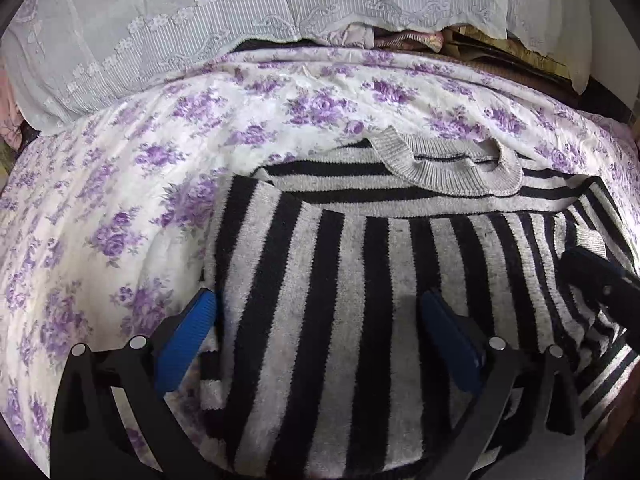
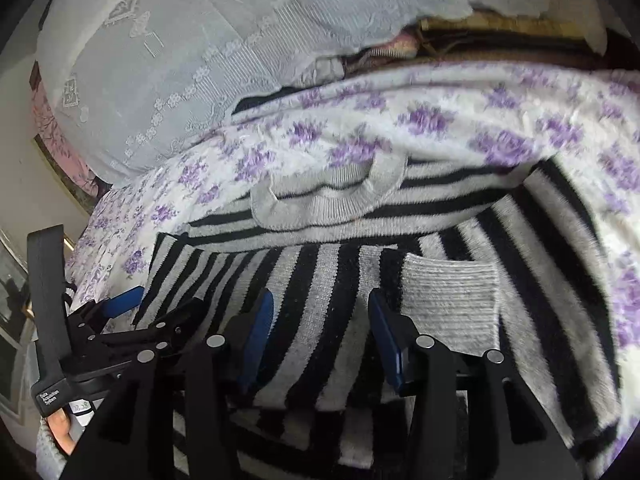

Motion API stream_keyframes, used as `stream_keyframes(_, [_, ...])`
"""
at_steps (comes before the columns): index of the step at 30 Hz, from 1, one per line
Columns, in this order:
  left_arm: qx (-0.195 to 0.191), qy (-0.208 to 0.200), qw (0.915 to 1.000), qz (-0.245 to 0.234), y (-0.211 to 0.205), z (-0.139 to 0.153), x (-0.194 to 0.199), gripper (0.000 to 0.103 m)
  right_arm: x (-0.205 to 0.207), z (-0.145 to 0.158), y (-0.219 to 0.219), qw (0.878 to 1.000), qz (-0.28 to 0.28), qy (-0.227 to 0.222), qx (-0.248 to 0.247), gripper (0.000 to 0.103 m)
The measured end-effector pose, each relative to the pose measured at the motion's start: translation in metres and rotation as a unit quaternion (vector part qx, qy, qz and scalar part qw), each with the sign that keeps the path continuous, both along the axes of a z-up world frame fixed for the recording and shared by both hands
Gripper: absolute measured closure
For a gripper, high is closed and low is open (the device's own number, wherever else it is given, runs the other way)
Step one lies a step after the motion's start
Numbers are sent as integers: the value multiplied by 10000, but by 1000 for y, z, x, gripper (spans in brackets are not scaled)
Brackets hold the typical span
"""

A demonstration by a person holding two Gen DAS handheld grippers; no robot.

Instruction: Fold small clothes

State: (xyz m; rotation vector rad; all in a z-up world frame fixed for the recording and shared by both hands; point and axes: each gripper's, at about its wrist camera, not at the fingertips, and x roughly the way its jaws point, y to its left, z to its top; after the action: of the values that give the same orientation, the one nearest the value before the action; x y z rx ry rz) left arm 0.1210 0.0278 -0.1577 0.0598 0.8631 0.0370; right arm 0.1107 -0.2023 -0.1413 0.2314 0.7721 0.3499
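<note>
A black-and-grey striped knit sweater (image 1: 360,264) lies on the purple-flowered bedspread (image 1: 120,200), its grey ribbed collar (image 1: 452,168) at the far side. Both sleeves are folded across the body; one grey ribbed cuff (image 2: 448,300) lies on top. My left gripper (image 1: 320,328) is open, its blue pads straddling the sweater's left part just above the fabric. My right gripper (image 2: 320,320) is open over the folded sleeve, just left of the cuff. The sweater also shows in the right wrist view (image 2: 340,264), with the left gripper (image 2: 124,300) at its left edge.
A white lace cloth (image 1: 200,32) covers a pile at the head of the bed. Folded fabrics and brown items (image 1: 420,40) lie behind the bedspread. A wall and frame (image 2: 24,200) stand at the far left.
</note>
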Motion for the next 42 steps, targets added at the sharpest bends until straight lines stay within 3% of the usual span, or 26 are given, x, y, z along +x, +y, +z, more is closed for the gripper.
stream_keyframes(5, [-116, -158, 9997, 133, 7, 10, -9, 4, -11, 5, 5, 9993, 3, -100, -367, 52])
stream_keyframes(8, [-99, 29, 9998, 144, 8, 3, -4, 4, -6, -10, 8, 9980, -6, 158, -604, 48])
stream_keyframes(10, [-79, 181, 9997, 148, 7, -4, 0, 4, -5, -15, 8, 9980, 15, 156, -612, 46])
stream_keyframes(16, [-93, 146, 9997, 150, 8, -5, -1, 4, -7, -15, 10, 9980, 54, 110, -614, 43])
stream_keyframes(21, [-135, 138, 9997, 134, 9, 3, -11, 5, -25, 0, 2, 9990, -10, -96, -434, 43])
stream_keyframes(31, [-370, 349, 9987, -39, 16, -1, -68, 4, -77, -13, -19, 9994, 62, 149, -304, 42])
stream_keyframes(36, [-224, 524, 9982, -180, 21, -10, -108, 4, -109, -11, -33, 9998, 67, 92, -187, 40])
stream_keyframes(42, [-662, 636, 9958, -55, 55, -14, -145, 4, -146, -16, -70, 9998, -150, 80, 58, 37])
